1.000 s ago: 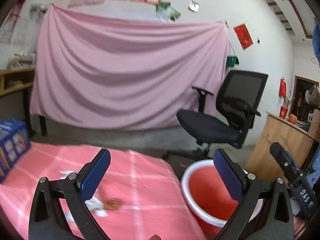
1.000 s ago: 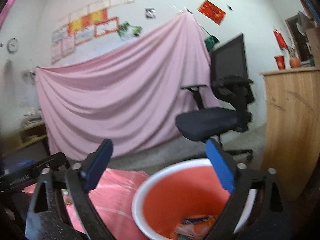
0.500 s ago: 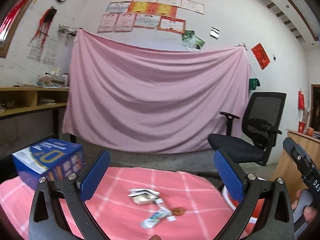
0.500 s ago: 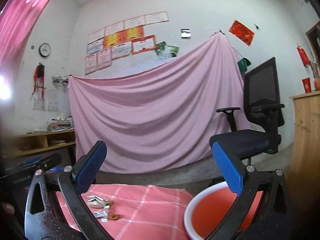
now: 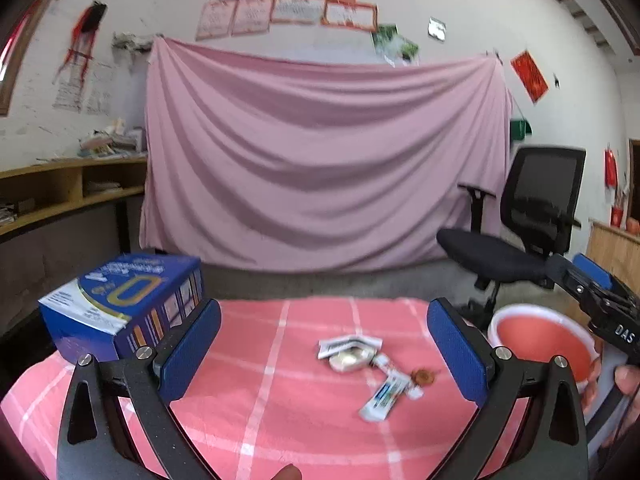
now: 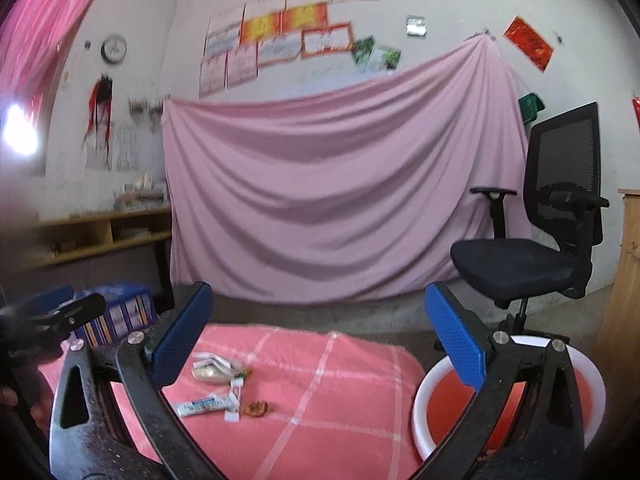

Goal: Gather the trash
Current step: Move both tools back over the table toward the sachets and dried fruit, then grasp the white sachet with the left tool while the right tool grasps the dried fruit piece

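Note:
Small trash lies on the pink checked cloth point(image 5: 280, 400): a crumpled white wrapper point(image 5: 349, 351) point(image 6: 212, 368), a white and blue packet point(image 5: 385, 395) point(image 6: 202, 405) and a brown scrap point(image 5: 424, 377) point(image 6: 256, 408). A red basin with a white rim point(image 5: 542, 346) point(image 6: 444, 408) stands off the cloth's right edge. My left gripper point(image 5: 324, 354) hovers open above the cloth, with the trash between and beyond its fingers. My right gripper point(image 6: 318, 350) is open too, held near the basin; it shows at the right of the left wrist view point(image 5: 596, 300).
A blue carton point(image 5: 120, 304) point(image 6: 116, 312) sits on the cloth's far left corner. A black office chair point(image 5: 520, 232) point(image 6: 552, 232) stands behind the basin, a wooden cabinet point(image 6: 628, 280) to its right. Pink drapery point(image 5: 320, 168) covers the back wall, shelves point(image 5: 72, 188) at left.
Both grippers have swung from the basin leftward and up, so the cloth and its trash now show. Both stayed open and empty.

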{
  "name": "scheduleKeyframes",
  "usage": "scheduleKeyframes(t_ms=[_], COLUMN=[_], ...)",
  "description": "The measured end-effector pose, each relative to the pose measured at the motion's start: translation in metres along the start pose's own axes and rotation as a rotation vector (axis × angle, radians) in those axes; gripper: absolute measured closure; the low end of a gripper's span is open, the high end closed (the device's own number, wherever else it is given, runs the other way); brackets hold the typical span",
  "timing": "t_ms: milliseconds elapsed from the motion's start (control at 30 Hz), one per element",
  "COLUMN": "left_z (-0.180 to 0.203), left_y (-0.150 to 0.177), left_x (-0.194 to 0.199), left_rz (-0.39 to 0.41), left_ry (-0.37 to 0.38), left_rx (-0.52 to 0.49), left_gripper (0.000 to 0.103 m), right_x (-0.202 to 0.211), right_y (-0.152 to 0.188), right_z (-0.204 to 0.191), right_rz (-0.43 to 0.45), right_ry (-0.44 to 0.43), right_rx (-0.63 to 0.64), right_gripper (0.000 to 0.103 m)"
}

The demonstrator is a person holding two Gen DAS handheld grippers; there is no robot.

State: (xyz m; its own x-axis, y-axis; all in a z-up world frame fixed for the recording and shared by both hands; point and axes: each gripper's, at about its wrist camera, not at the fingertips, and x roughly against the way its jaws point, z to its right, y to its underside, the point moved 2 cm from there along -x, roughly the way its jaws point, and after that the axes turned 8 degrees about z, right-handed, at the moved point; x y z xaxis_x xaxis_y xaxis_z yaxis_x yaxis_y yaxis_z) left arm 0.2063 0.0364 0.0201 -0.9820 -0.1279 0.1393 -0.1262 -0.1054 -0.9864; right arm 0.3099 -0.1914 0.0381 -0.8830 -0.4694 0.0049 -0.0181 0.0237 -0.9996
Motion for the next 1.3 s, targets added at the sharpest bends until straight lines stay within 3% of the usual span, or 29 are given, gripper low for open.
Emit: scheduleKeyframes(t_ms=[300, 367, 500, 733, 933, 1067, 1200, 1300], left_z=[-0.011, -0.009, -0.004, 0.017, 0.035, 0.035, 0.031, 0.028], left_y=[0.013, 0.017, 0.028, 0.042, 0.058, 0.059, 0.058, 0.057], left_x=[-0.028, -0.037, -0.054, -0.072, -0.087, -0.093, -0.097, -0.098], left_rz=[-0.181, -0.237, -0.362, -0.503, -0.631, -0.651, -0.662, -0.664], left_ry=[0.051, 0.07, 0.106, 0.203, 0.267, 0.275, 0.28, 0.276], left_rx=[0.06, 0.057, 0.046, -0.018, -0.075, -0.07, -0.049, -0.03], left_gripper=[0.003, 0.003, 0.022, 0.048, 0.064, 0.065, 0.083, 0.086], right_x=[-0.035, -0.044, -0.056, -0.068, -0.079, -0.083, -0.087, -0.089], right_y=[0.035, 0.043, 0.056, 0.07, 0.079, 0.083, 0.088, 0.091], right_z=[-0.013, -0.015, -0.016, -0.019, -0.017, -0.019, -0.022, -0.023], right_rz=[-0.207, -0.265, -0.355, -0.447, -0.527, -0.561, -0.592, -0.615], right_ry=[-0.052, -0.068, -0.07, -0.111, -0.133, -0.14, -0.152, -0.16], right_rx=[0.043, 0.051, 0.06, 0.055, 0.041, 0.042, 0.054, 0.056], right_gripper=[0.0, 0.011, 0.019, 0.033, 0.038, 0.038, 0.038, 0.038])
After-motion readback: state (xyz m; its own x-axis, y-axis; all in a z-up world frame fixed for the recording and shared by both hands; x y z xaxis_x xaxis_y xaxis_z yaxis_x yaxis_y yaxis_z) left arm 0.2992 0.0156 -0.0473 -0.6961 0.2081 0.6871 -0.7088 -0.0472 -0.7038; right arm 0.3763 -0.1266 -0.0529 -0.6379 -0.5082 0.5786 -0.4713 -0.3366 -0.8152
